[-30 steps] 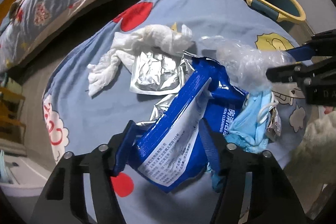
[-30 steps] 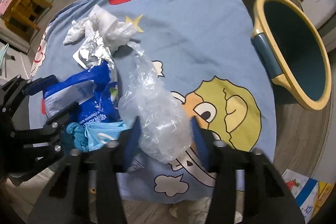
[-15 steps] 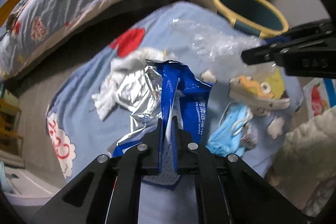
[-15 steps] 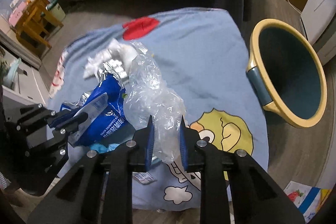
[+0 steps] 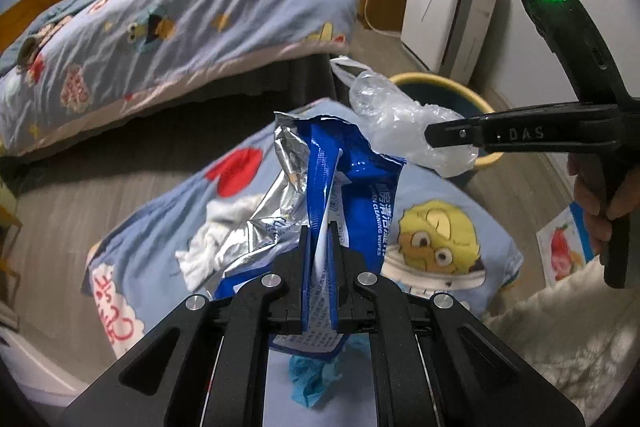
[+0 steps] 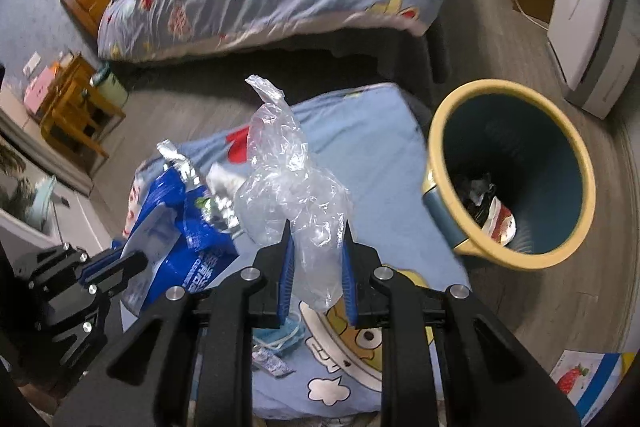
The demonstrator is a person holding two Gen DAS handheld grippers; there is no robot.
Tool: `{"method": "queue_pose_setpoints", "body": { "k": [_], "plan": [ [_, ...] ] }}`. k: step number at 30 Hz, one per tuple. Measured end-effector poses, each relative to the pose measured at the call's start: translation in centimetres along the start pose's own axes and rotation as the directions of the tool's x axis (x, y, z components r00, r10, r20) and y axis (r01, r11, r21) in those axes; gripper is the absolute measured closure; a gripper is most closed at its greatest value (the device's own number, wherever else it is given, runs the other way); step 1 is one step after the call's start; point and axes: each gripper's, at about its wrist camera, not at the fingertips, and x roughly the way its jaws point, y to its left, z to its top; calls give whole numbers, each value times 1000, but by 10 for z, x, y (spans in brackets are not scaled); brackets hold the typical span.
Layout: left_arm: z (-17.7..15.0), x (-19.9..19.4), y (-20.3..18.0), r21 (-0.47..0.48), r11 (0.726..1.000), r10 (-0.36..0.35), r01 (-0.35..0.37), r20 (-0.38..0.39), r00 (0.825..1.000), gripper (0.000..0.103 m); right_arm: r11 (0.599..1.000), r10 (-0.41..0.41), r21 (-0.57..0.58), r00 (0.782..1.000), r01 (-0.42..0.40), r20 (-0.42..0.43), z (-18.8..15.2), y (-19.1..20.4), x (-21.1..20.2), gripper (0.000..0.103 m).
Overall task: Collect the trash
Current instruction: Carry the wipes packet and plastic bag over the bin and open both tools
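While left claw is clamping blue wipes packet above cartoon blanket, right claw is pinching crumpled clear plastic bag near yellow-rimmed bin.

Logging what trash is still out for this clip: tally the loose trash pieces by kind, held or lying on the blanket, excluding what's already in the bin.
Wipes packet, in the left gripper: 1
Clear plastic bag, in the right gripper: 1
White tissue: 1
Blue face mask: 1
Small sachet: 1
Total: 5
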Motion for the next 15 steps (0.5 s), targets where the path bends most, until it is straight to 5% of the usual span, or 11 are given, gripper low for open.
{"method": "queue_pose_setpoints", "body": {
  "k": [15],
  "plan": [
    [53,6,-27,-20,1000,-12,14,105,994,95,995,-73,73,991,65,116,34,-81,-48,85]
  ]
}}
